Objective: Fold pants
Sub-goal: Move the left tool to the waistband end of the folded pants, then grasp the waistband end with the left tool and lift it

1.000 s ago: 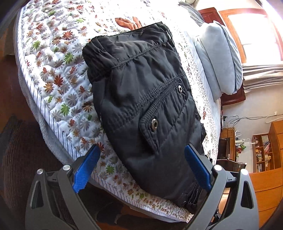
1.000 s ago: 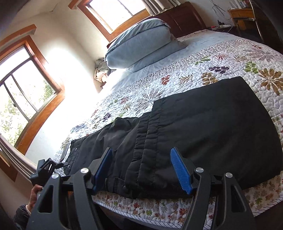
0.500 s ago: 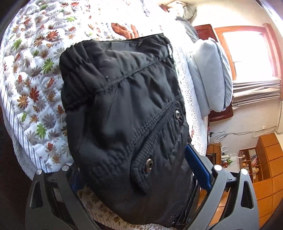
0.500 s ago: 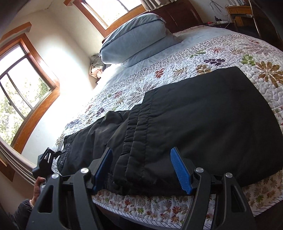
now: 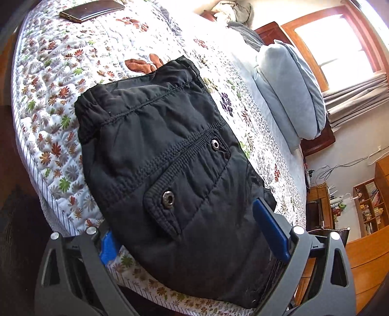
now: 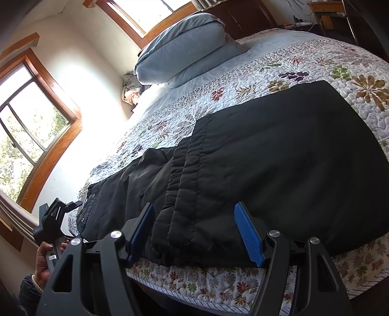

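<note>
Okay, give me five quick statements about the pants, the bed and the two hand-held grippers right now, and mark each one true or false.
1. The black pants lie on a floral quilt. True.
2. The pants' pocket flap has a metal snap. True.
3. The right hand-held gripper is clamped shut on the pants. False: its blue pads stand apart, on either side of the fabric edge nearest it.
4. A red pillow leans by the headboard. False: the pillow is light blue.
5. A dark flat object, possibly a phone, lies on the quilt beyond the pants. True.

The left hand-held gripper has the pants between its pads; whether it grips them cannot be told.
</note>
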The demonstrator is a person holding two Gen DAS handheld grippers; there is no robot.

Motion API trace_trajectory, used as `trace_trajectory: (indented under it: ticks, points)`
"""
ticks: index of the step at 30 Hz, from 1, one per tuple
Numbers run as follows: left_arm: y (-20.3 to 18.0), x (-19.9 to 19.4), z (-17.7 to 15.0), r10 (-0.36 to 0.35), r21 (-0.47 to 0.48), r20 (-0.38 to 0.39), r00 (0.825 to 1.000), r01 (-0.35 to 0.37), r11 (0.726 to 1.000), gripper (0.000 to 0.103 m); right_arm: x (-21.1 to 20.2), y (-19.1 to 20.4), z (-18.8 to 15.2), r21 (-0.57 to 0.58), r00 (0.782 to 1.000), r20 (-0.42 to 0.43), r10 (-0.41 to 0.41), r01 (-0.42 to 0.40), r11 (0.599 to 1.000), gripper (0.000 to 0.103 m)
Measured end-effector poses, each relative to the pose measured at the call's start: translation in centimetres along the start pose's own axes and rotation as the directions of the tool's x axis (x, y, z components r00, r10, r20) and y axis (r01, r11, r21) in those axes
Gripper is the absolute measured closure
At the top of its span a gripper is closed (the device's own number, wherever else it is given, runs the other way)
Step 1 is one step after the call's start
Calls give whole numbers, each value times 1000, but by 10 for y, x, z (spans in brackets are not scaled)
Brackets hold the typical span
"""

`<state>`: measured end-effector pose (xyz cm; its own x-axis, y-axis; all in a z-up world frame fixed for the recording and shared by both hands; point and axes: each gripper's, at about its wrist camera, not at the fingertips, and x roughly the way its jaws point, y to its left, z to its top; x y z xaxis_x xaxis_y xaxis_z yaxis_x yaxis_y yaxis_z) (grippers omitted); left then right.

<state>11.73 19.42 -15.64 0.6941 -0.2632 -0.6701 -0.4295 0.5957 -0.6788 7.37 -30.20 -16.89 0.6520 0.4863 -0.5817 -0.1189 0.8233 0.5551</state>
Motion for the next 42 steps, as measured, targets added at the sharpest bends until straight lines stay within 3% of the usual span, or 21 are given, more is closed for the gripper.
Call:
trace_trajectory:
  ticks: [6, 8, 11, 12, 13, 14, 15, 17, 19, 22, 27, 29, 34, 38, 42]
  points:
    - [23, 33, 16, -45, -119, -45, 998, 40, 992, 7, 1, -1, 0, 8, 1000, -4, 5, -5, 1000, 34]
    - [31, 34, 16, -85, -178, -28, 996, 79, 981, 7, 1, -1, 0, 9, 1000, -4, 5, -5, 1000, 34]
    - [19, 31, 18, -127, -104, -6, 992, 125, 987, 9, 2, -2, 0, 13, 1000, -6, 8, -8, 1000, 34]
    - [13, 32, 18, -123, -66, 1, 992, 122, 990, 18, 2, -3, 0, 15, 1000, -7, 10, -10, 1000, 34]
    - [9, 32, 19, -106, -36, 13, 994, 106, 994, 37, 2, -2, -1, 16, 1000, -7, 13, -13, 1000, 34]
    - [6, 32, 20, -81, -12, 26, 996, 81, 997, 48, 2, -2, -2, 15, 1000, -6, 15, -15, 1000, 33]
    - [4, 32, 20, -59, 14, 38, 998, 59, 998, 64, 2, -2, -2, 15, 1000, -6, 15, -15, 1000, 34]
    - [-2, 35, 22, -26, 72, 36, 999, 24, 997, 70, 1, -2, -3, 19, 1000, -5, 19, -18, 1000, 33]
    - [-4, 34, 24, -24, 79, 35, 999, 22, 997, 81, 1, -3, -4, 24, 1000, -3, 22, -22, 999, 33]
    - [-18, 34, 30, -21, 113, 37, 999, 17, 993, 89, 0, -3, -4, 31, 1000, 0, 26, -26, 999, 33]
    - [-39, 26, 28, -54, 139, 64, 996, 45, 989, 92, -3, -5, -5, 41, 999, 7, 31, -31, 999, 32]
    - [-55, 19, 24, -87, 193, 88, 992, 68, 979, 92, -4, -5, -5, 47, 999, 10, 32, -32, 998, 32]
    - [-107, 3, -1, -182, 388, 119, 976, 123, 913, 92, -7, -5, -5, 60, 999, 23, 33, -35, 998, 31]
    - [-159, -1, -34, -247, 574, 80, 966, 158, 803, 90, -15, -8, -3, 74, 998, 61, 35, -39, 996, 31]
    - [-196, 9, -75, -274, 686, -4, 962, 202, 699, 88, -24, -14, -1, 103, 994, 104, 36, -47, 994, 30]
